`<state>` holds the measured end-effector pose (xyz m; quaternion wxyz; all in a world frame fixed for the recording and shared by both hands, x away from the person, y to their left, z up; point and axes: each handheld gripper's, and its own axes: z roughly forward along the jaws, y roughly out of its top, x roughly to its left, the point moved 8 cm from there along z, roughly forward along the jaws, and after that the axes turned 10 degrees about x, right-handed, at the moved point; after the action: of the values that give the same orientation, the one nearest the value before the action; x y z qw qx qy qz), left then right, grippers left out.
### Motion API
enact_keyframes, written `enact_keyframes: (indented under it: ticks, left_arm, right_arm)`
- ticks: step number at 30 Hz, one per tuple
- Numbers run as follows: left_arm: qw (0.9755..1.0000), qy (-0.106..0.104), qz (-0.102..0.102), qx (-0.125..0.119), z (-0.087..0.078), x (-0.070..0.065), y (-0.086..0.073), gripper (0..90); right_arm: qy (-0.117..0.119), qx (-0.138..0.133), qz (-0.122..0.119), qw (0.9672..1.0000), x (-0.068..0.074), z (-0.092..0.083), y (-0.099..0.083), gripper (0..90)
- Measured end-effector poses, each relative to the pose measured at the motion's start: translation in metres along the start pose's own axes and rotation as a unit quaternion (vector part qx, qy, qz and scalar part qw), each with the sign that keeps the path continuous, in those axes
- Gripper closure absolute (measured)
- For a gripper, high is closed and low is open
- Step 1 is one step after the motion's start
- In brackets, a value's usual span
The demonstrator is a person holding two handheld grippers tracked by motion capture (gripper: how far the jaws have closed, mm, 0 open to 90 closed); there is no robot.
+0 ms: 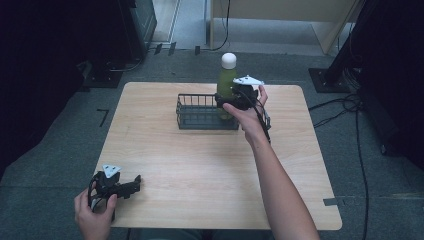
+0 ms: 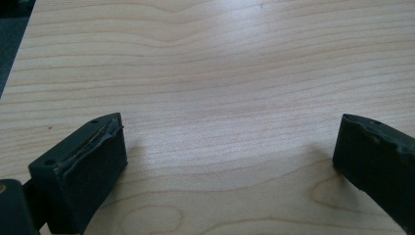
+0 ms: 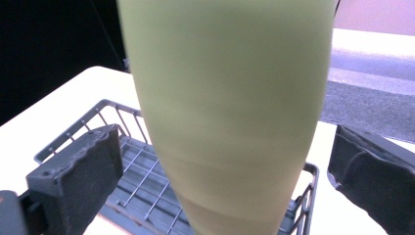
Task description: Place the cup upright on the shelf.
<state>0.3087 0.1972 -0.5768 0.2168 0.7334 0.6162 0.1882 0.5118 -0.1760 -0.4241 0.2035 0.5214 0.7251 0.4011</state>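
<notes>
A green bottle [image 1: 227, 81] with a white cap stands upright in the right end of a black wire basket [image 1: 200, 113] at the back of the wooden table [image 1: 200, 165]. My right gripper [image 1: 225, 101] reaches the bottle's lower body from the right. In the right gripper view the bottle [image 3: 230, 112] stands between the two pads [image 3: 88, 171] with a gap on each side, above the basket [image 3: 73, 134], so this gripper [image 3: 225, 156] is open. My left gripper [image 1: 135, 183] rests at the table's near left corner, open, with bare wood between its jaws [image 2: 230, 147].
The left part of the basket holds nothing. Grey floor surrounds the table, with cables [image 1: 345, 105] to the right and dark equipment [image 1: 135, 25] at the back left. A person's right forearm [image 1: 280, 185] crosses the table's right half.
</notes>
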Motion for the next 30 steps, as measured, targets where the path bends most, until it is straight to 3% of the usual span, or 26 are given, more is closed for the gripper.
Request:
enact_keyframes:
  ticks: [10, 20, 30]
  left_arm:
    - [1.0, 0.0, 0.0, 0.0, 0.0, 0.0, 0.0, 0.0]
    - [1.0, 0.0, 0.0, 0.0, 0.0, 0.0, 0.0, 0.0]
    - [1.0, 0.0, 0.0, 0.0, 0.0, 0.0, 0.0, 0.0]
  right_arm:
    - [-0.013, 0.006, 0.002, 0.9999, -0.006, -0.021, -0.016, 0.0]
    - [-0.017, 0.011, -0.007, 0.9998, -0.016, -0.047, -0.047, 0.0]
    - [-0.017, 0.001, 0.009, 0.9998, -0.024, -0.067, -0.073, 0.0]
